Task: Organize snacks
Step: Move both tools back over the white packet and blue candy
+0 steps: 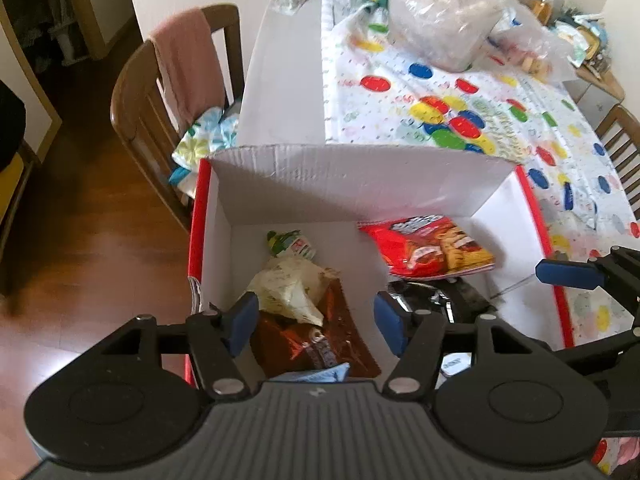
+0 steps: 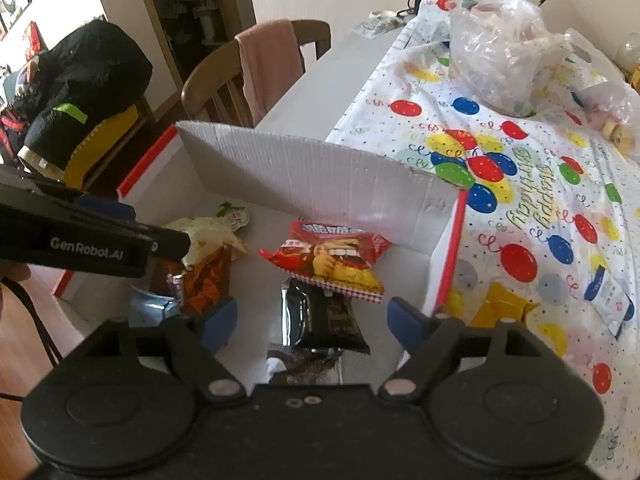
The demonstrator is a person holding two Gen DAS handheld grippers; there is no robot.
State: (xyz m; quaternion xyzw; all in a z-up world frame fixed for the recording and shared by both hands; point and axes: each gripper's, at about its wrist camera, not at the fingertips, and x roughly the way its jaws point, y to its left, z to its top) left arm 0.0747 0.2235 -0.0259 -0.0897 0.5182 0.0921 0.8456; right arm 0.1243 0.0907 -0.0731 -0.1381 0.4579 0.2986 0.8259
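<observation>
A white cardboard box with red outer sides (image 1: 328, 176) (image 2: 320, 176) stands at the table's near end and holds several snacks. Inside lie a red chip bag (image 1: 432, 248) (image 2: 336, 256), a brown wrapper (image 1: 320, 340) (image 2: 204, 280), a pale crumpled bag (image 1: 288, 288) (image 2: 208, 236), a green-topped packet (image 1: 292, 244) (image 2: 234, 214) and a black packet (image 2: 324, 320) (image 1: 432, 300). My left gripper (image 1: 318, 326) hovers open above the brown wrapper with nothing pressed between its blue pads. My right gripper (image 2: 312, 322) stands open over the black packet, touching nothing.
A balloon-print birthday cloth (image 1: 460, 112) (image 2: 520, 184) covers the table beyond the box, with clear plastic bags (image 1: 436, 20) (image 2: 504, 60) of food on it. A wooden chair (image 1: 160, 92) (image 2: 240, 76) draped with a pink towel stands left. A black bag (image 2: 80, 80) rests on another seat.
</observation>
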